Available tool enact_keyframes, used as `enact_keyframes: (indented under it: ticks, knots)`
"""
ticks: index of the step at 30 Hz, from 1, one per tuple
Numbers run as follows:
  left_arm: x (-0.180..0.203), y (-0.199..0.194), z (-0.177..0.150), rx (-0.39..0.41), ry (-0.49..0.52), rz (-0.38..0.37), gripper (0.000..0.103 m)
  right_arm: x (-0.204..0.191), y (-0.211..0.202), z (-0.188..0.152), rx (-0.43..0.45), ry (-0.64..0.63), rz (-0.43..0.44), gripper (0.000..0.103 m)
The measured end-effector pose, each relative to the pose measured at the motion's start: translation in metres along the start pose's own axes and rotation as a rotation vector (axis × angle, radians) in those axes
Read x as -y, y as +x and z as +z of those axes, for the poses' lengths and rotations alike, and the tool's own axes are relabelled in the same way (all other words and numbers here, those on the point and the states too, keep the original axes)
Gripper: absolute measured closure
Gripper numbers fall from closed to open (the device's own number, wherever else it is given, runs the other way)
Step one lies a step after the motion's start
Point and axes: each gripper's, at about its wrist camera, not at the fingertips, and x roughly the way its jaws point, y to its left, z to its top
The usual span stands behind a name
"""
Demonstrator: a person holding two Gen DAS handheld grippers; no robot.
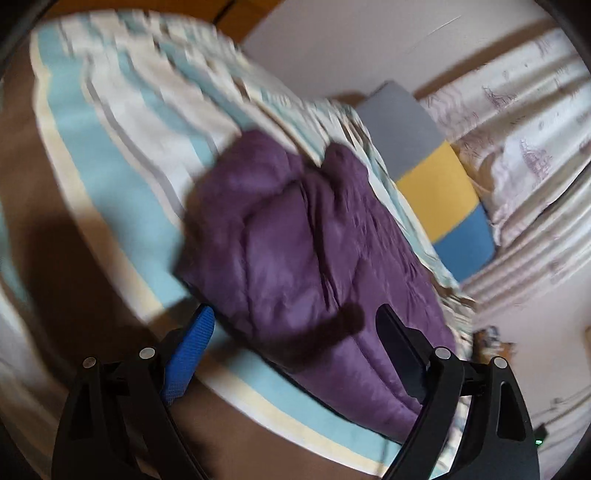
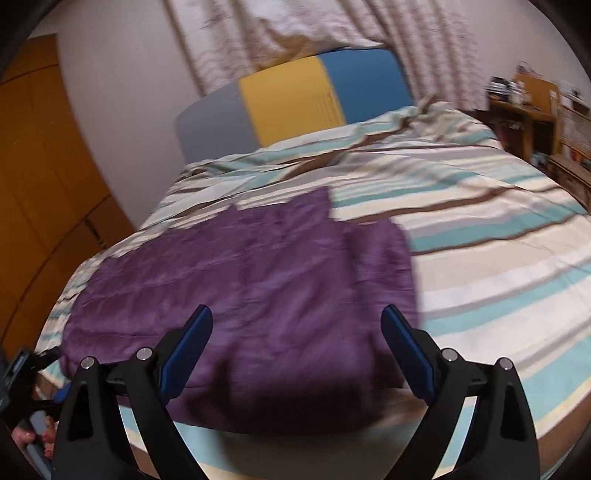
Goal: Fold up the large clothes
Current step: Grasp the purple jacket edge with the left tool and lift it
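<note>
A purple quilted garment (image 1: 303,251) lies folded into a rough rectangle on the striped bed cover (image 1: 110,155). My left gripper (image 1: 295,321) is open and empty, held just above the garment's near edge. In the right wrist view the same purple garment (image 2: 258,280) lies on the bed cover (image 2: 480,258) at its left side. My right gripper (image 2: 297,321) is open and empty, hovering over the garment's near part. Both views are blurred by motion.
A headboard in grey, yellow and blue (image 2: 295,99) stands at the far end of the bed. Patterned curtains (image 2: 295,33) hang behind it. A wooden wardrobe (image 2: 37,166) is at the left, a cluttered desk (image 2: 524,99) at the right. A hand on the other gripper (image 2: 26,435) shows at the lower left.
</note>
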Motion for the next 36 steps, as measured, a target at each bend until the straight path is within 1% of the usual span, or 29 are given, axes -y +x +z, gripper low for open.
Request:
enact_keyframes:
  ticks: [1, 2, 3, 4, 5, 6, 7, 8, 9, 10, 11, 12, 13, 14, 15, 16, 18, 19, 21, 22, 24, 25, 27, 28, 30, 31, 34, 36]
  knots:
    - [-0.001, 0.006, 0.002, -0.012, -0.016, -0.027, 0.015, -0.012, 0.003, 0.000, -0.004, -0.035, 0.022, 0.011]
    - [-0.001, 0.010, 0.004, -0.007, -0.032, -0.036, 0.015, -0.021, 0.005, -0.001, -0.007, -0.058, 0.037, 0.012]
    - [-0.002, 0.014, 0.008, 0.006, -0.052, -0.036, 0.015, -0.029, 0.008, -0.001, -0.009, -0.082, 0.052, 0.016]
    - [-0.005, 0.019, 0.014, 0.024, -0.078, -0.051, 0.015, -0.041, 0.012, -0.002, -0.009, -0.117, 0.070, 0.028]
    - [-0.003, 0.023, 0.015, 0.029, -0.082, -0.048, 0.017, -0.050, 0.016, -0.003, -0.014, -0.153, 0.083, 0.039]
    - [-0.002, 0.026, 0.017, 0.036, -0.079, -0.040, 0.026, -0.060, 0.022, -0.005, -0.026, -0.186, 0.101, 0.045]
    - [0.000, 0.030, 0.018, 0.039, -0.062, -0.029, 0.031, -0.071, 0.031, -0.007, -0.054, -0.217, 0.139, 0.054]
    - [0.004, 0.034, 0.019, 0.036, -0.036, -0.014, 0.039, -0.077, 0.037, -0.011, -0.077, -0.232, 0.166, 0.060]
    - [0.006, 0.036, 0.018, 0.040, -0.011, 0.001, 0.046, -0.083, 0.044, -0.015, -0.102, -0.245, 0.185, 0.063]
    - [0.007, 0.036, 0.018, 0.044, -0.006, -0.003, 0.049, -0.088, 0.052, -0.020, -0.135, -0.258, 0.192, 0.065]
    - [0.008, 0.036, 0.018, 0.044, 0.001, -0.005, 0.056, -0.093, 0.065, -0.028, -0.180, -0.279, 0.169, 0.065]
    - [0.011, 0.034, 0.018, 0.050, 0.017, 0.001, 0.064, -0.095, 0.072, -0.034, -0.197, -0.293, 0.151, 0.065]
    - [0.018, 0.031, 0.018, 0.065, 0.045, 0.013, 0.068, -0.096, 0.079, -0.041, -0.196, -0.319, 0.136, 0.065]
    - [0.025, 0.030, 0.019, 0.081, 0.075, 0.021, 0.075, -0.097, 0.081, -0.044, -0.195, -0.340, 0.125, 0.065]
    - [0.034, 0.025, 0.017, 0.106, 0.119, 0.029, 0.078, -0.099, 0.083, -0.046, -0.194, -0.358, 0.112, 0.065]
    - [0.053, 0.016, 0.014, 0.156, 0.207, 0.041, 0.079, -0.099, 0.085, -0.048, -0.195, -0.364, 0.103, 0.065]
    - [0.076, 0.006, 0.006, 0.219, 0.335, 0.057, 0.079, -0.098, 0.087, -0.050, -0.199, -0.350, 0.104, 0.065]
    - [0.097, 0.002, -0.001, 0.252, 0.434, 0.065, 0.079, -0.096, 0.089, -0.050, -0.200, -0.342, 0.105, 0.065]
    - [0.130, -0.005, -0.015, 0.305, 0.589, 0.064, 0.079, -0.093, 0.090, -0.051, -0.200, -0.326, 0.109, 0.065]
    - [0.140, -0.007, -0.022, 0.318, 0.644, 0.066, 0.079, -0.091, 0.090, -0.050, -0.199, -0.313, 0.115, 0.065]
    - [0.165, -0.008, -0.040, 0.348, 0.792, 0.075, 0.079, -0.086, 0.088, -0.046, -0.191, -0.273, 0.142, 0.064]
    - [0.173, -0.007, -0.046, 0.357, 0.842, 0.076, 0.079, -0.081, 0.086, -0.044, -0.190, -0.242, 0.164, 0.061]
    - [0.190, -0.002, -0.062, 0.363, 0.962, 0.086, 0.079, -0.068, 0.077, -0.034, -0.183, -0.176, 0.202, 0.048]
    - [0.195, 0.001, -0.068, 0.367, 1.002, 0.087, 0.079, -0.058, 0.069, -0.030, -0.160, -0.127, 0.221, 0.039]
    - [0.205, 0.005, -0.081, 0.371, 1.090, 0.092, 0.079, -0.043, 0.055, -0.022, -0.113, -0.072, 0.218, 0.037]
    - [0.209, 0.009, -0.083, 0.373, 1.118, 0.091, 0.079, -0.035, 0.048, -0.019, -0.093, -0.049, 0.206, 0.037]
    - [0.215, 0.016, -0.098, 0.371, 1.216, 0.098, 0.079, 0.007, 0.026, -0.001, -0.034, 0.048, 0.120, 0.032]
    - [0.221, 0.021, -0.104, 0.369, 1.261, 0.094, 0.079, 0.029, 0.016, 0.008, -0.016, 0.083, 0.066, 0.032]
